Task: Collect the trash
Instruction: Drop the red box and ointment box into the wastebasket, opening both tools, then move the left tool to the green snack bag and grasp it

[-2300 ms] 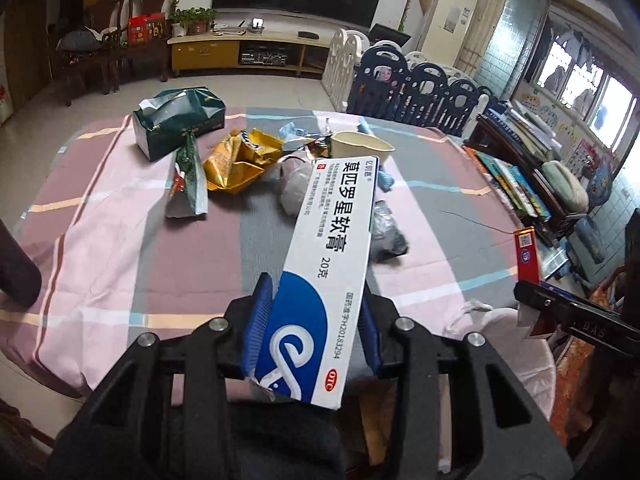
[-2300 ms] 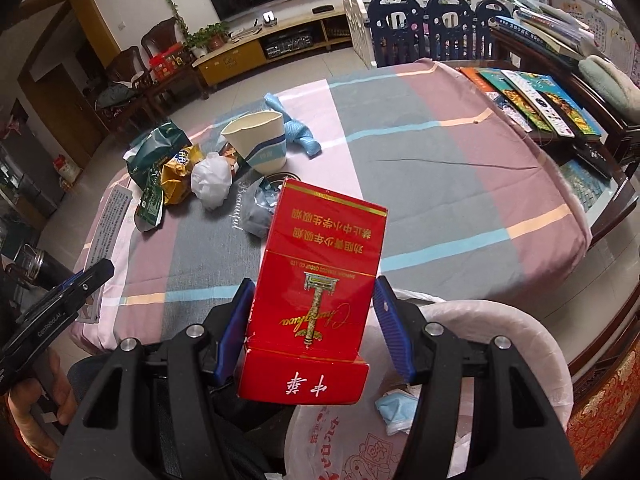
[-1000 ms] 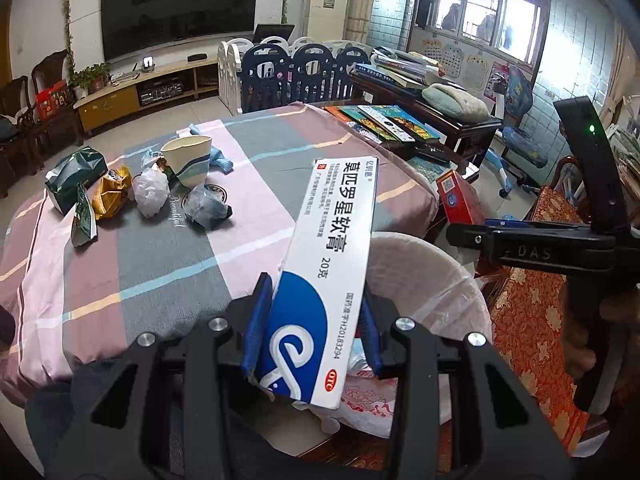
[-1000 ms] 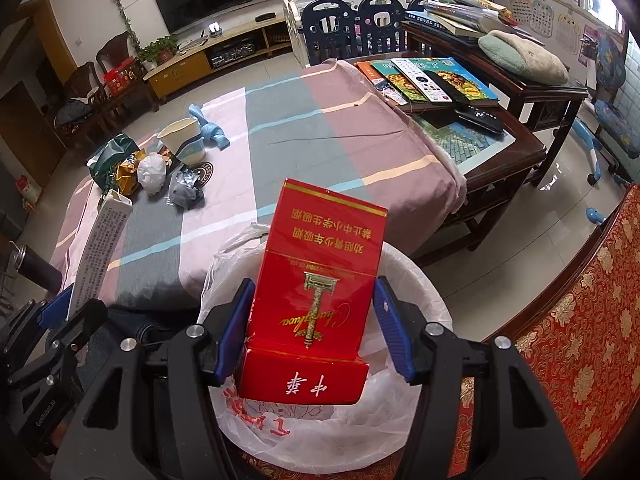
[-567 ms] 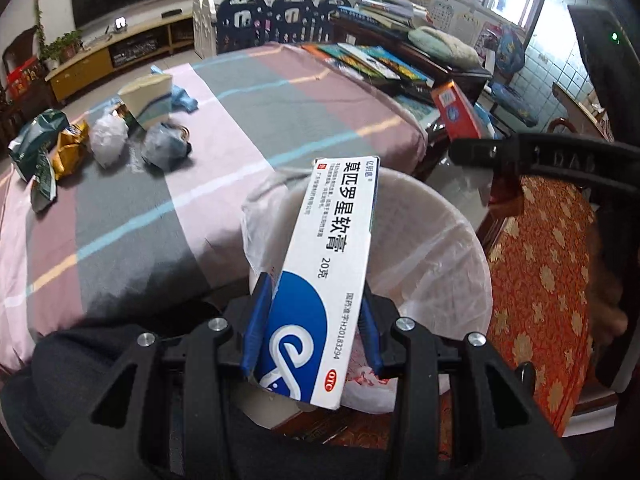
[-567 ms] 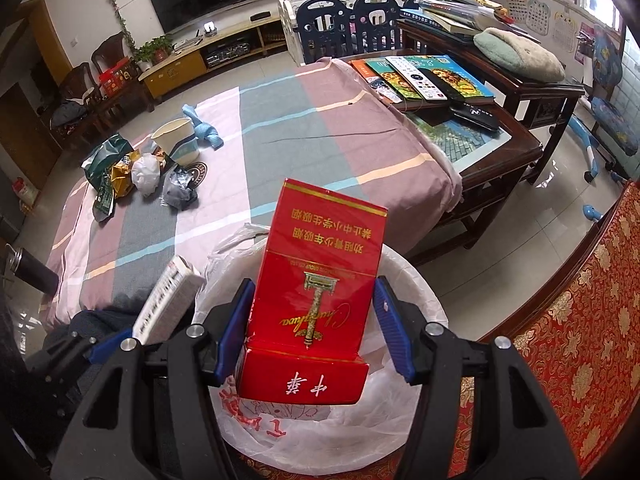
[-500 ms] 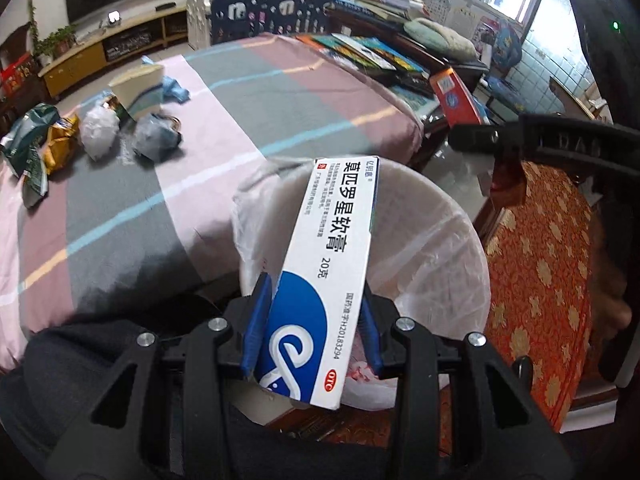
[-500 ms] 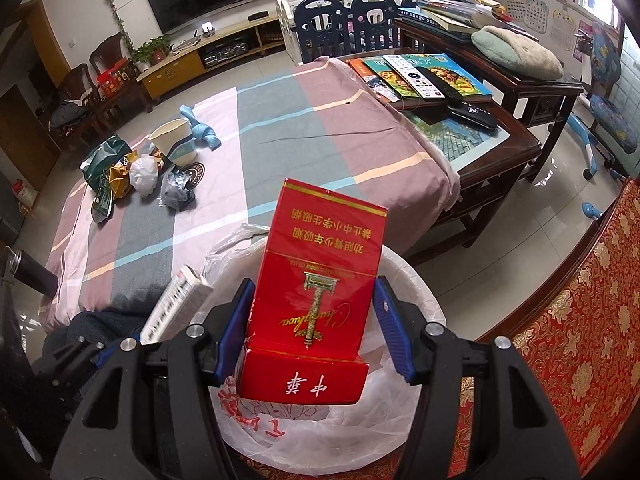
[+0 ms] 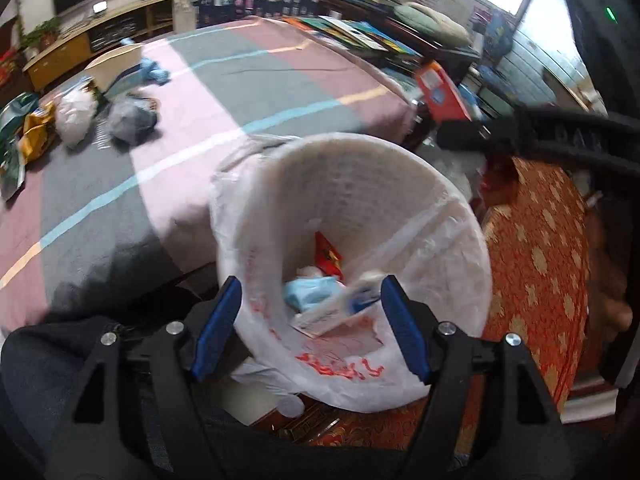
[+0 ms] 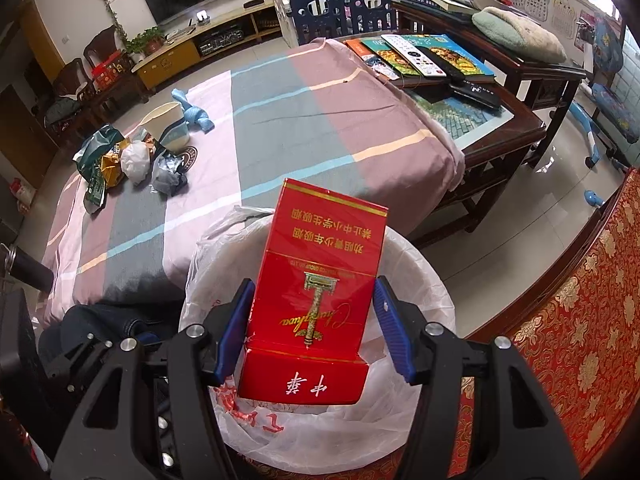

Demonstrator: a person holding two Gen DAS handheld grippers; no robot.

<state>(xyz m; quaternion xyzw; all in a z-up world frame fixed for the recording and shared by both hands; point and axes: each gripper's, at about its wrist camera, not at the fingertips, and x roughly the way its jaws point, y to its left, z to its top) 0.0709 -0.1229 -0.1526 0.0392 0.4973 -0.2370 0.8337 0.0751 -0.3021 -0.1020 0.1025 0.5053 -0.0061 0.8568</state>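
Note:
My left gripper [image 9: 310, 326] is open and empty above the white bag-lined trash bin [image 9: 448, 216]. The white-and-blue ointment box [image 9: 340, 306] lies inside the bin beside a blue mask [image 9: 310, 292] and a red wrapper [image 9: 328, 254]. My right gripper [image 10: 312, 328] is shut on a red cigarette carton [image 10: 320, 284], held upright over the same bin [image 10: 436, 284]. More trash lies on the striped table: a paper cup [image 10: 166, 126], crumpled bags [image 10: 136, 162], and green and yellow snack bags [image 10: 98, 164].
The striped tablecloth table [image 10: 300, 120] stands behind the bin. A wooden side table [image 10: 480, 92] with books and remotes is at the right. A red patterned cloth [image 10: 580, 340] lies at the right. Dark trousers [image 10: 96, 324] are at the left.
My left gripper opened and let go of the ointment box, which dropped into the bin. The right gripper still holds the red carton over the bin.

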